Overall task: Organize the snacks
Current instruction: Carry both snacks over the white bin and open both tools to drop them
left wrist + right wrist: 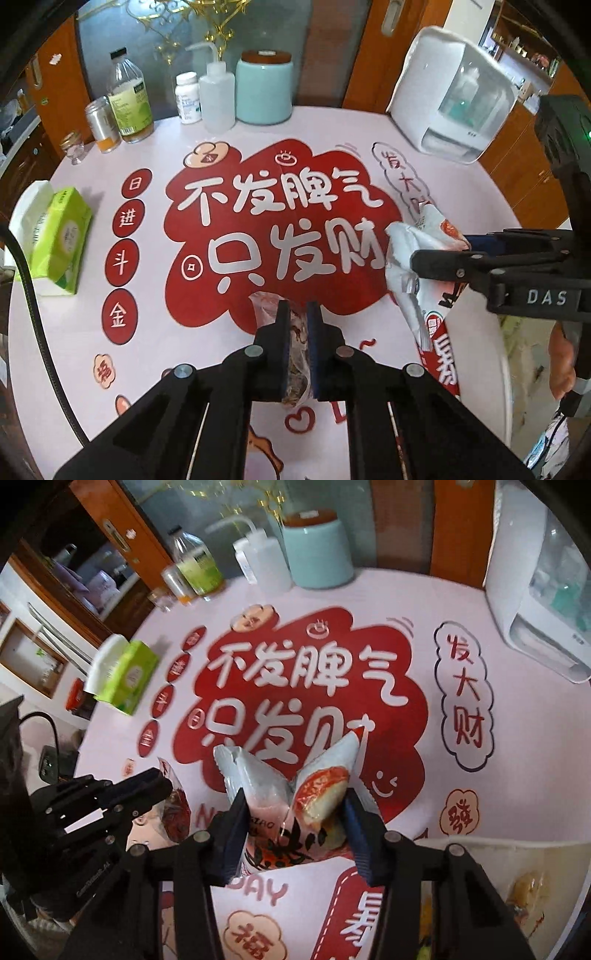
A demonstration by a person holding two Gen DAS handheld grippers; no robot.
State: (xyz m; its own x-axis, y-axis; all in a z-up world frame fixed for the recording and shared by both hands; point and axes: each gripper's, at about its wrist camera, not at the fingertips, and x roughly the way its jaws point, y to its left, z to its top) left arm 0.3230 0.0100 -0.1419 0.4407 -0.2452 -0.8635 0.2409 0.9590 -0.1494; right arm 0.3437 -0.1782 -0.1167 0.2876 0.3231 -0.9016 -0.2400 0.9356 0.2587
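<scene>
My left tongs (298,325) were pinched nearly shut on a small clear crinkly snack packet with brown contents (295,354), held above the round pink surface with red lettering (155,280). My right tongs (295,812) stood about half open, clamped across a white and red crumpled plastic snack bag (291,797), also off the surface.

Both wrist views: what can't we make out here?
- Small clear-wrapped snack, left view: mostly hidden between the left hand-held gripper fingers.
- White cloth-like container, right view: cut off by the edge; contents blurred.
- Green-labelled glass bottle, right view: label blurred.
</scene>
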